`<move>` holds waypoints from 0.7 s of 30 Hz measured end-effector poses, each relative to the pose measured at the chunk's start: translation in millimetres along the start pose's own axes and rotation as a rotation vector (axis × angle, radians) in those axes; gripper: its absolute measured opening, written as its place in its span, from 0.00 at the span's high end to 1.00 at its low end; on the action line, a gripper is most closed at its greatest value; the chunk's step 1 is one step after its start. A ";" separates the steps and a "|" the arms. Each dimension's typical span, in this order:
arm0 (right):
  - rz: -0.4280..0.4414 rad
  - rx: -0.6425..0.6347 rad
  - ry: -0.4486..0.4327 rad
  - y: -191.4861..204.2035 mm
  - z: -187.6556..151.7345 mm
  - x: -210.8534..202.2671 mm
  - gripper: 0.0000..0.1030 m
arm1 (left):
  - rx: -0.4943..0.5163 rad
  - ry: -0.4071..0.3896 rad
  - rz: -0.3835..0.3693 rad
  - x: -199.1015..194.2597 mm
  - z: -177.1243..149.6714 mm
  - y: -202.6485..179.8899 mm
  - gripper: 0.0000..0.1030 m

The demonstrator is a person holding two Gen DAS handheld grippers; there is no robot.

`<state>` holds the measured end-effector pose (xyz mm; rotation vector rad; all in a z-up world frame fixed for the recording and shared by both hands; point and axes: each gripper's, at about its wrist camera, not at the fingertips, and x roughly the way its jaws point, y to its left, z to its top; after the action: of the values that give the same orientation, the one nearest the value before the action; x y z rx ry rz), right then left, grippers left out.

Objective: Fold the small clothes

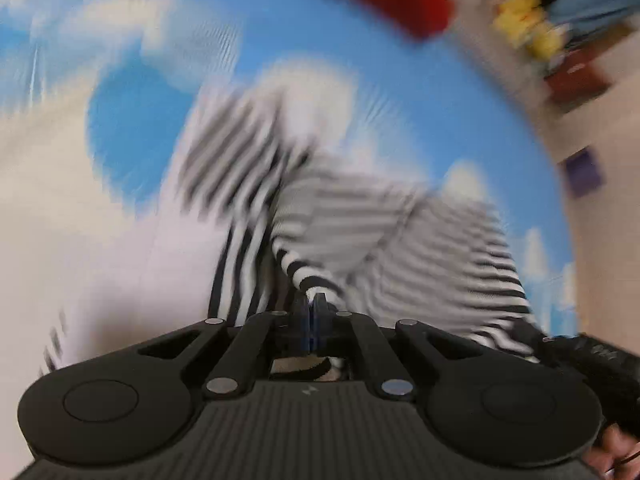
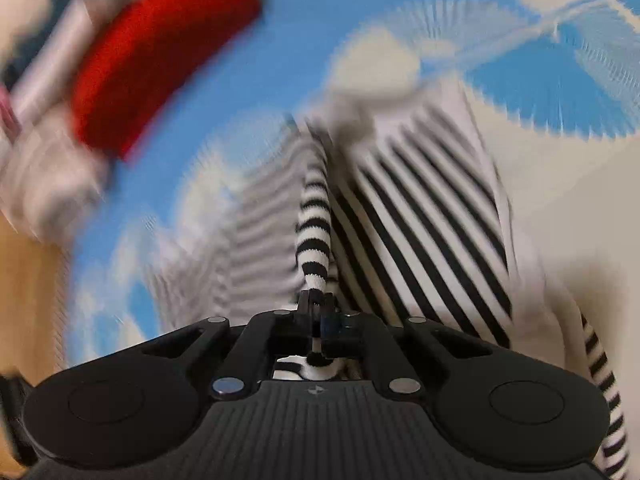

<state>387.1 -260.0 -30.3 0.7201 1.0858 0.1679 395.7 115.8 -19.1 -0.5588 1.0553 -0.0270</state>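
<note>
left gripper (image 1: 311, 308) is clamped on a bunched edge of the striped garment (image 1: 372, 232), and right gripper (image 2: 316, 308) is pinched on another bunched edge (image 2: 314, 240) of it (both views are badly blurred); the garment hangs between them over the sky-print surface (image 1: 140, 112), looks light, soft and floppy, best held by seams or corners; no containers discernible, red cloth (image 2: 160, 56) lies beyond

The garment (image 1: 384, 236) is white with black stripes, narrow on its rolled edge and wider on the flat panel (image 2: 432, 216). Beneath it the cloth-covered surface (image 1: 132, 112) is sky blue printed with white clouds. A plain red fabric item (image 2: 152, 64) lies at its far edge. Both claws (image 1: 314, 308) (image 2: 318, 308) are matte black.
</note>
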 end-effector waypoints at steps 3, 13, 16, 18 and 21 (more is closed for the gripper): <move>0.134 -0.051 -0.212 7.7 20.2 -60.7 0.98 | 0.015 -0.152 -0.030 -35.1 13.5 9.1 0.99; -0.261 0.054 0.167 -65.5 -16.6 -4.8 0.74 | -0.172 0.215 0.084 18.1 -13.4 75.4 0.79; -0.226 -0.002 0.078 -48.0 -14.9 -12.7 0.54 | -0.083 0.111 0.091 4.0 -5.0 63.0 0.55; -0.210 -0.028 0.063 -42.2 -10.5 -11.4 0.54 | -0.049 0.107 0.073 4.2 -7.3 56.3 0.52; -0.240 -0.001 0.091 -47.8 -11.8 -1.8 0.54 | -0.079 0.150 0.083 18.3 -11.5 60.3 0.67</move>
<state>366.1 -292.0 -61.2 0.5801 1.2498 -0.0047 380.9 157.7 -65.2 -0.5906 1.2287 0.0461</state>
